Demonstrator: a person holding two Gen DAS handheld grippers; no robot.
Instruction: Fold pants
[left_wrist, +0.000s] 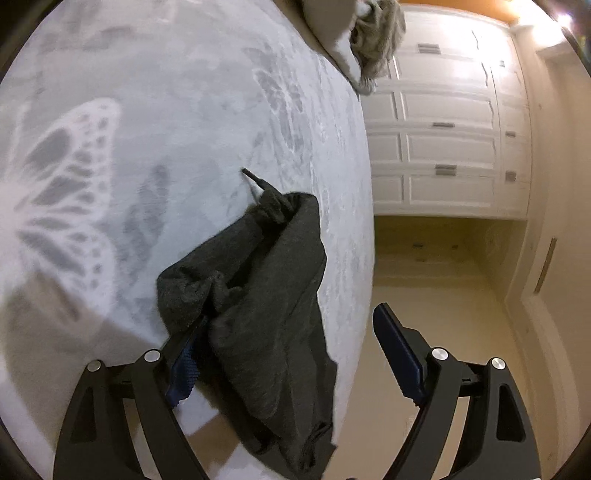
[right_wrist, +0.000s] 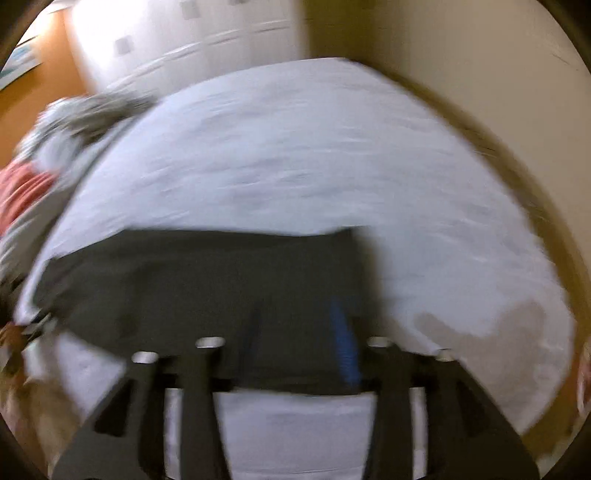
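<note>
While both grippers stand open w/ nothing held, dark grey pants (left_wrist: 266, 288) lie on a pale bedspread (left_wrist: 147, 110) printed w/ butterflies, close to the bed's near edge.

Left wrist view: left gripper (left_wrist: 291, 332) has jaws spread wide; cloth lies between them, bunched and partly hanging over the edge. One blue pad touches the fabric's side, the other hangs clear over the floor.

Right wrist view is motion-blurred: pants (right_wrist: 207, 288) look like a flat dark band across the bed; right gripper (right_wrist: 299, 350) is roughly half open above them, not pressing.

To do this step well, I'd judge: smooth the bunched end flat before any fold, pinch edge or hem rather than mid-cloth, and keep both ends level so layers line up. Draw the fabric away from the bed edge so it won't slide off.

Around: pillows and a rumpled grey throw (left_wrist: 373, 40) at the far end, well apart; white cupboard doors (left_wrist: 447, 133) beyond; a reddish cloth (right_wrist: 22, 192) at the side. Nothing blocks the fold area.
</note>
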